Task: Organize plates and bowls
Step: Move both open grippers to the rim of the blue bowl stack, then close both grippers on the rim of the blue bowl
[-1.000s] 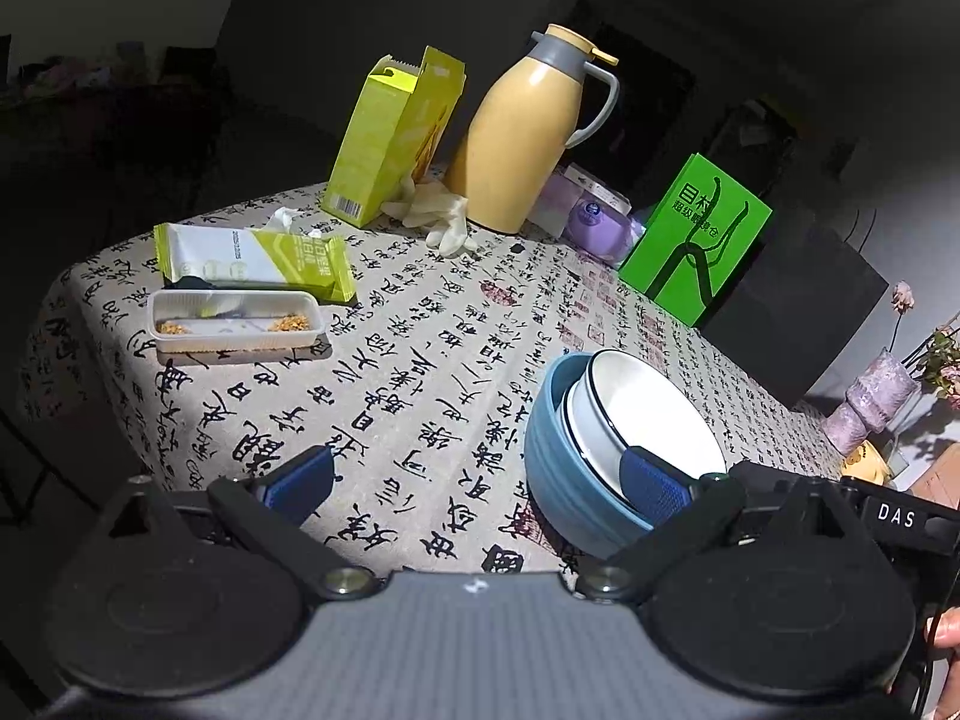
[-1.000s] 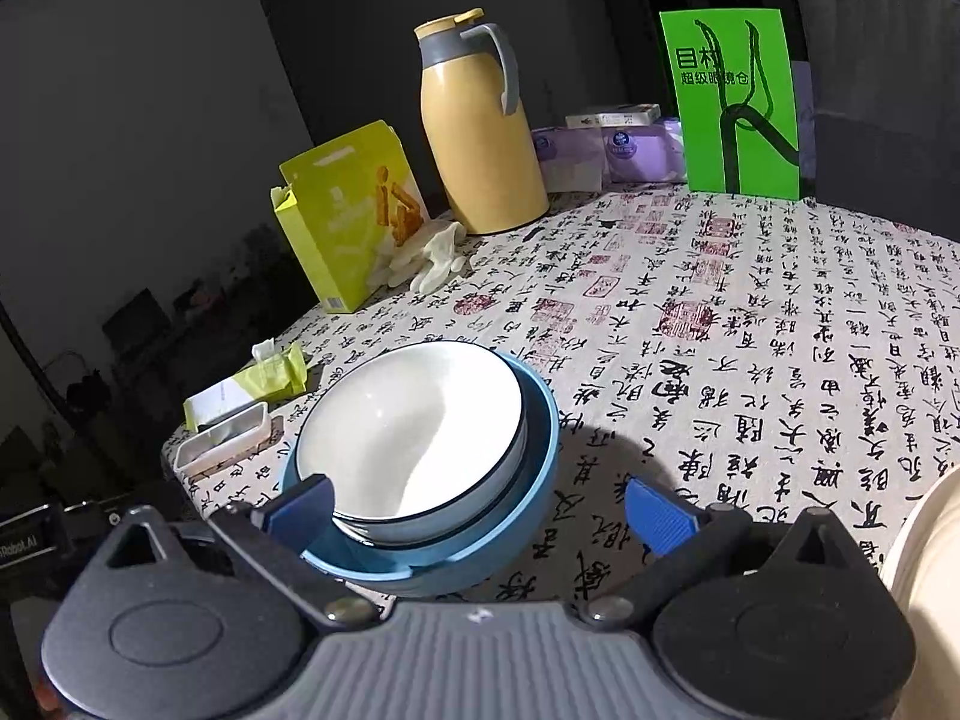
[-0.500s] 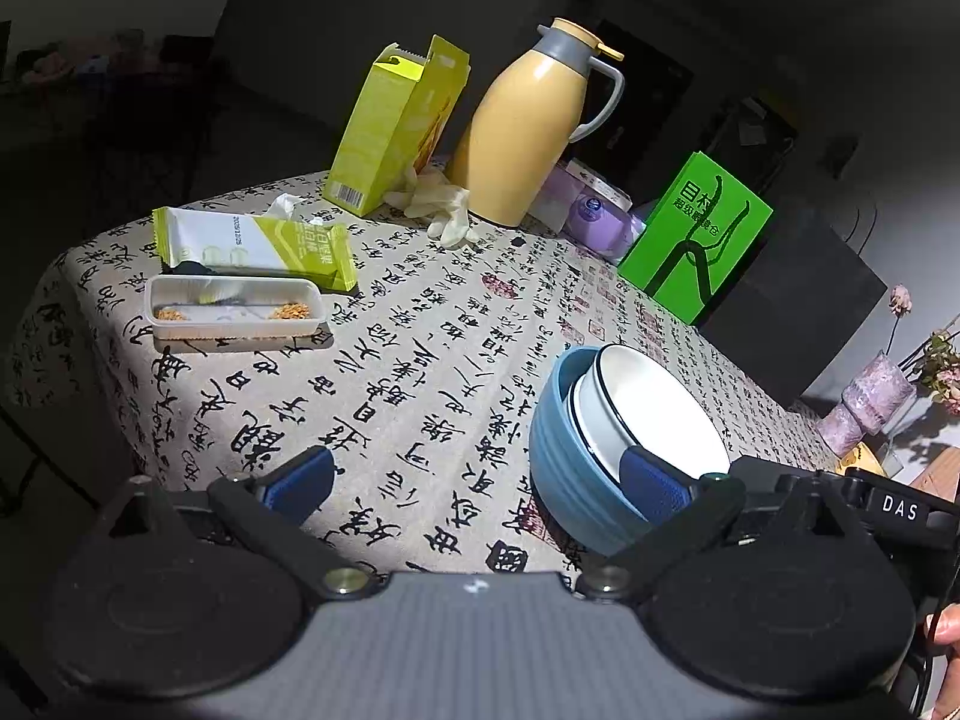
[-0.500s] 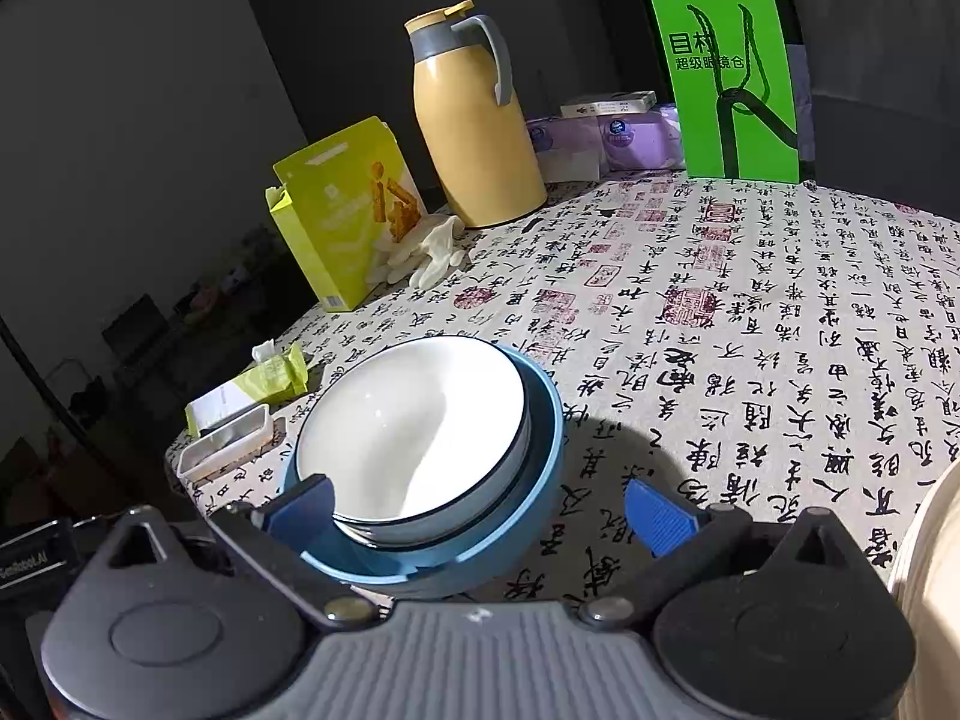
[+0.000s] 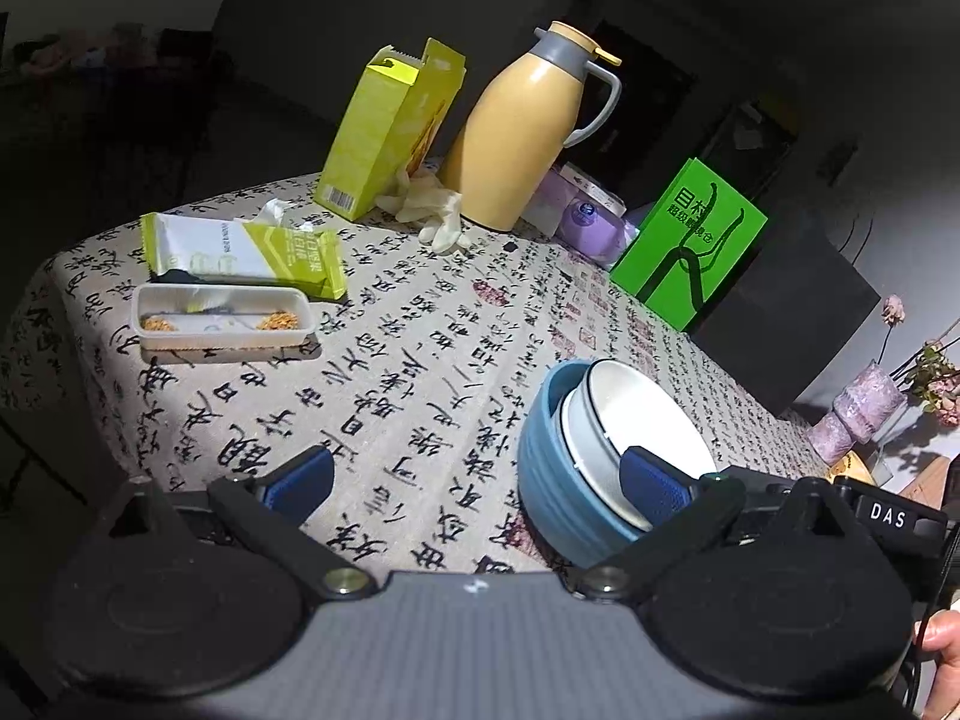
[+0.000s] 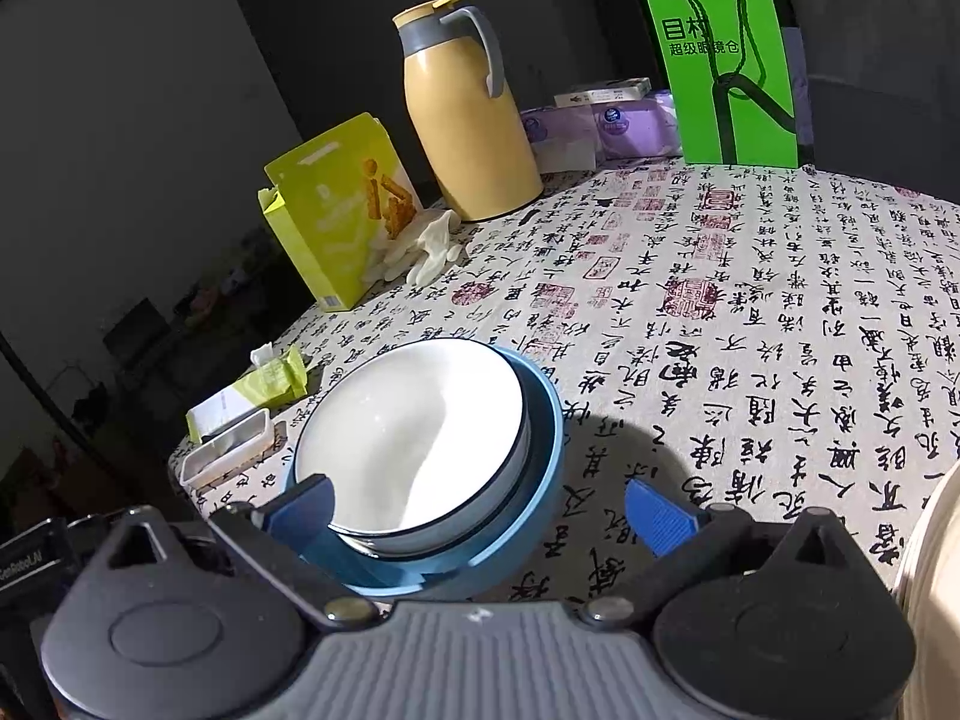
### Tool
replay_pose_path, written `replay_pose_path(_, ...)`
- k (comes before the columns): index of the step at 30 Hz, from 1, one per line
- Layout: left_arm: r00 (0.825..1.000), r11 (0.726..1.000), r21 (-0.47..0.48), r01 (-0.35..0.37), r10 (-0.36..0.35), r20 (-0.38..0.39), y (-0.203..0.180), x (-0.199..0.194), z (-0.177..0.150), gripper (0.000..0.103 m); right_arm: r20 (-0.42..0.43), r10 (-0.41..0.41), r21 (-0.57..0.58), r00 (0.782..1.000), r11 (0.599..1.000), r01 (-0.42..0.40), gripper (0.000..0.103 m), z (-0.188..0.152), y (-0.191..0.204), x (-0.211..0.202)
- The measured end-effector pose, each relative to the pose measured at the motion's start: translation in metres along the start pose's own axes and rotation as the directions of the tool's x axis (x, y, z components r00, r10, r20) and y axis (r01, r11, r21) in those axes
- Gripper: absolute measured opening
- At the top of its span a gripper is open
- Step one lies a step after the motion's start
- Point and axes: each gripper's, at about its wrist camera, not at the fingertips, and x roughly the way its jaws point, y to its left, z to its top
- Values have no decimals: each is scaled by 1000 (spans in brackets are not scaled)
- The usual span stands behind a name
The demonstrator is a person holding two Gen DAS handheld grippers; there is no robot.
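Hard sunlight on the tablecloth (image 5: 420,372) — dark room behind (fisheye-bent edges) — sharp shadows

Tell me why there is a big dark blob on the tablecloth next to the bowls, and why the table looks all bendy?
In the right wrist view, the dark patch is a shadow falling on the tablecloth just right of the stacked bowls. In both views the fisheye lens curves the table edge and darkens the corners. In the left wrist view, sunlight brightens the cloth while the room behind stays nearly black.
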Motion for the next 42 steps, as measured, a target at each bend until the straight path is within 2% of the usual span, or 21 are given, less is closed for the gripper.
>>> replay_pose_path(7,1000,1000,6,3,-3,-5,-9,7,10,103,-18,7,-10,1000,1000,-7,103,8,-1,3)
replay_pose_path(14,1000,999,24,22,-22,-20,-18,19,23,103,-24,21,27,999,999,-20,103,6,-10,6)
replay_pose_path(21,997,997,34,71,-69,-41,-23,35,34,103,-33,20,59,999,998,-18,103,8,-17,9)
replay_pose_path(28,988,995,66,77,-68,-135,-35,73,45,103,-29,19,96,999,995,-16,103,9,-30,10)
replay_pose_path(34,968,992,85,95,-72,-240,-45,102,37,103,-87,49,176,995,984,-33,103,8,-45,26)
replay_pose_path(42,949,993,67,99,-74,-308,-40,129,35,102,-149,80,247,986,968,-41,101,2,-48,55)
